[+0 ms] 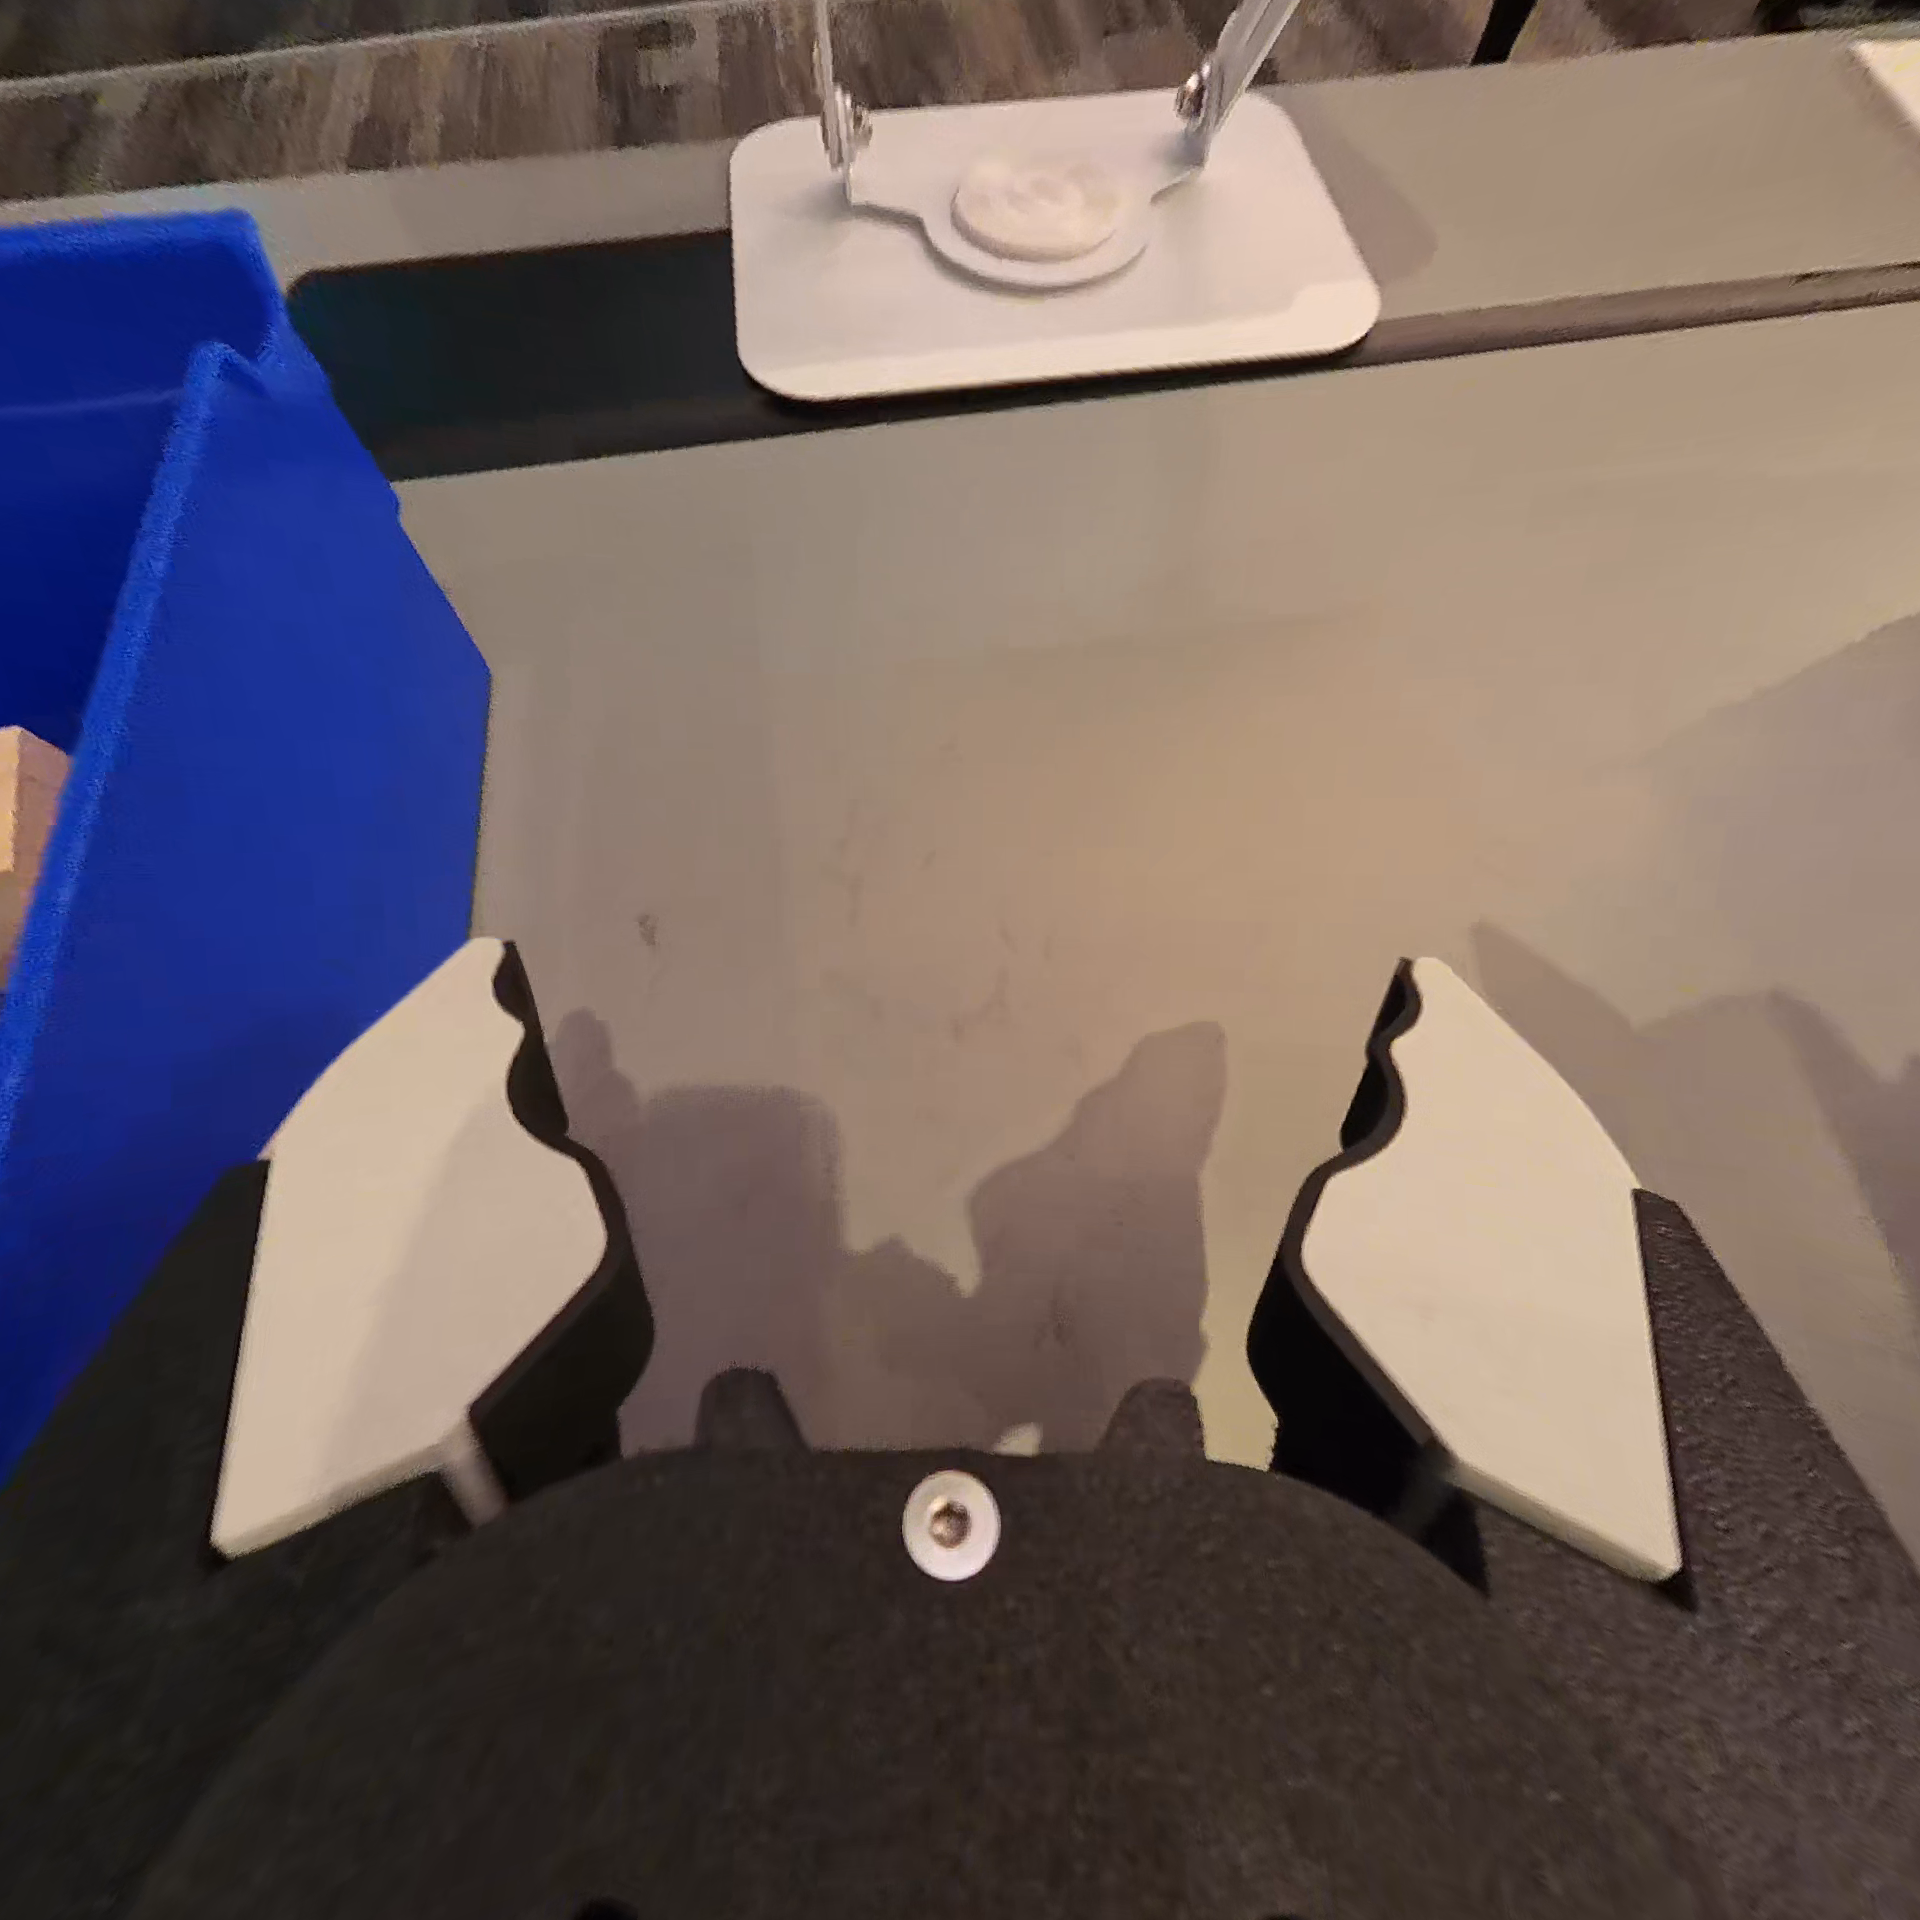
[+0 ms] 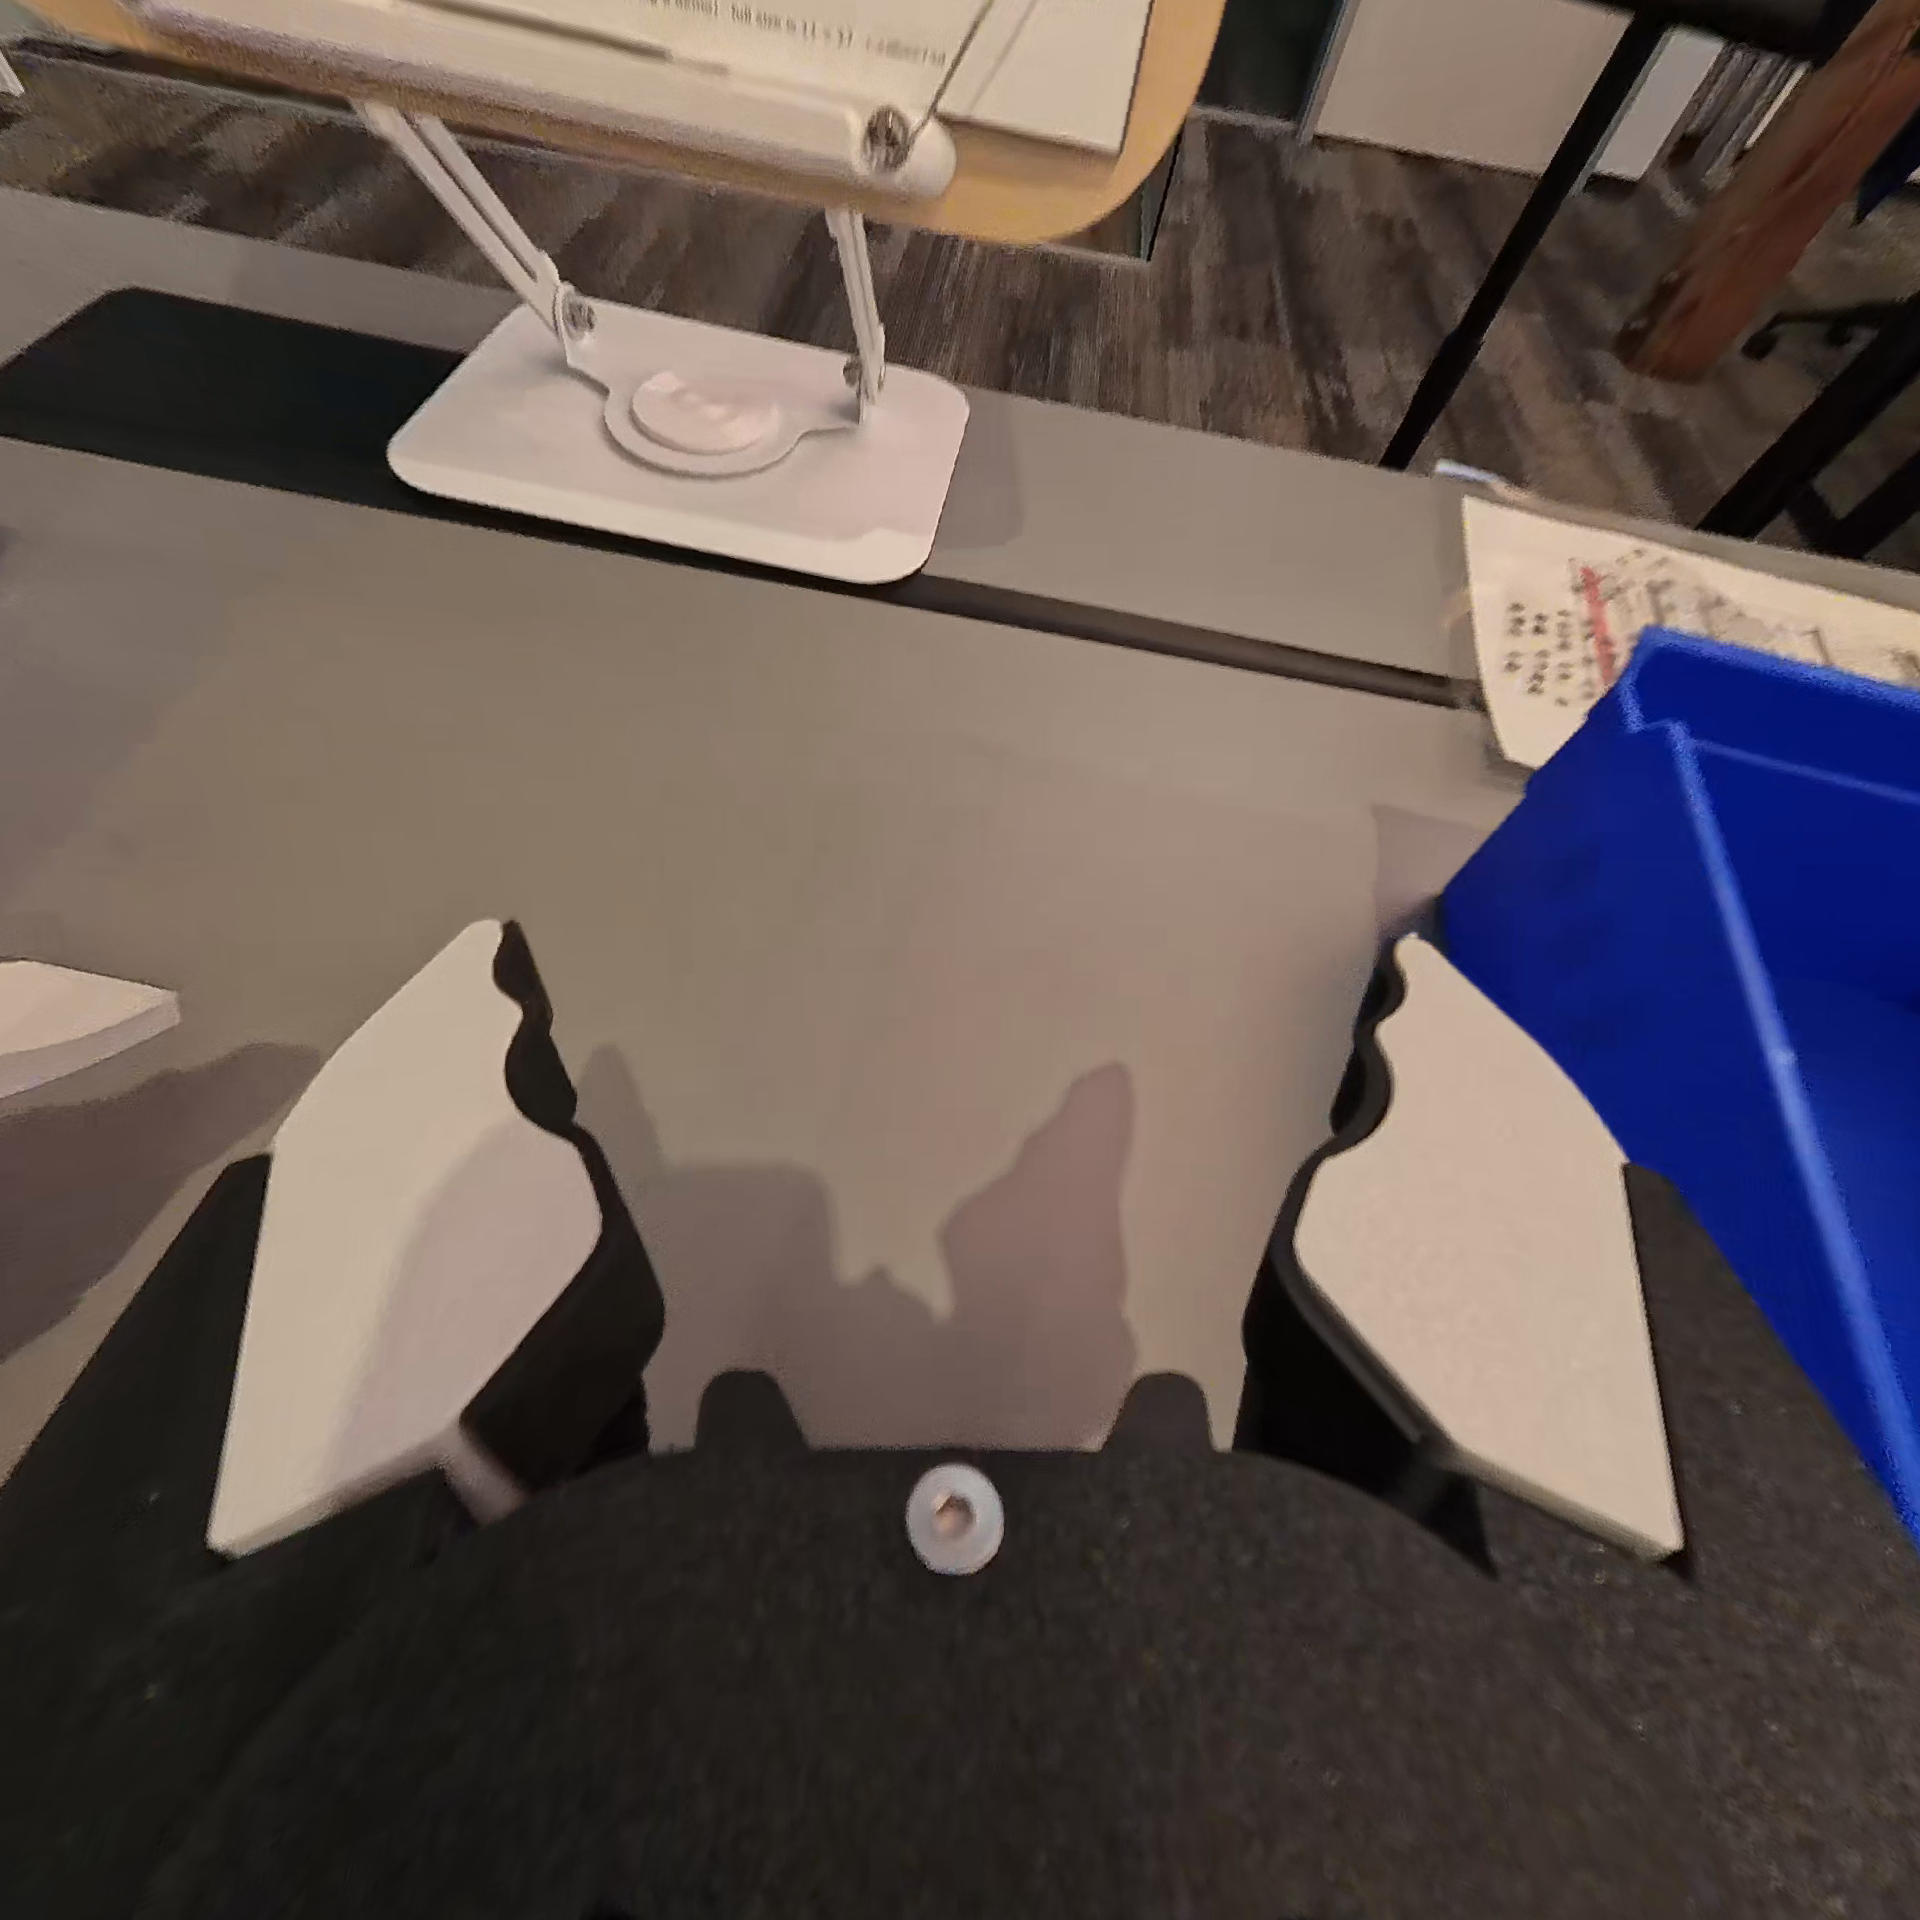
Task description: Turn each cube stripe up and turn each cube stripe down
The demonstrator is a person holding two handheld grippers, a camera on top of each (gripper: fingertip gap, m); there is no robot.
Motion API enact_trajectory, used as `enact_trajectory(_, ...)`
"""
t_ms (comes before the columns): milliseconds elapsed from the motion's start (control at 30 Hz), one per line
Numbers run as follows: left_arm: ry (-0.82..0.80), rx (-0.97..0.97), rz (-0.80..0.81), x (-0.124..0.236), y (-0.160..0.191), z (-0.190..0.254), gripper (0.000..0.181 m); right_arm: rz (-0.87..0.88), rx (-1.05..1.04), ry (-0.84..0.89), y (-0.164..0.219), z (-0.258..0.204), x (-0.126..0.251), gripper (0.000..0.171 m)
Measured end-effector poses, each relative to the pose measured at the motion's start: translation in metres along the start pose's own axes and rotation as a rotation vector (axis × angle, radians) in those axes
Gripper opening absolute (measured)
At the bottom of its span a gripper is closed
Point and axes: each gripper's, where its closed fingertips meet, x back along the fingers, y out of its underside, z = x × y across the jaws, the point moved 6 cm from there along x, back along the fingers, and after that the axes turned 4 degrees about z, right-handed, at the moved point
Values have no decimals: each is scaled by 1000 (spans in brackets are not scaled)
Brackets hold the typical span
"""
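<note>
Left gripper (image 1: 956,961) and right gripper (image 2: 951,940), white-padded with jaws spread, hover empty over the smooth grey table (image 1: 1039,727). Only the left wrist view shows a pale wooden cube (image 1: 26,821) inside the blue plastic bin (image 1: 260,779), far left.

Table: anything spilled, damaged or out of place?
Nothing spilled or broken. The table shows only faint scuffs. Both grippers, left and right, are open and empty. One oddity: the paper lies askew, partly hidden behind the blue bin.
</note>
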Motion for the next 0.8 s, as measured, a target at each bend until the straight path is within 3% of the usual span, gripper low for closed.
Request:
enact_trajectory(300, -66, 39, -108, -28, 22, -1, 146, -130, -36, -13, 34, -5, -32, 145)
enact_trajectory(800, -83, 82, -221, -45, 35, -2, 146, -300, -106, -52, 69, 2, -60, 145)
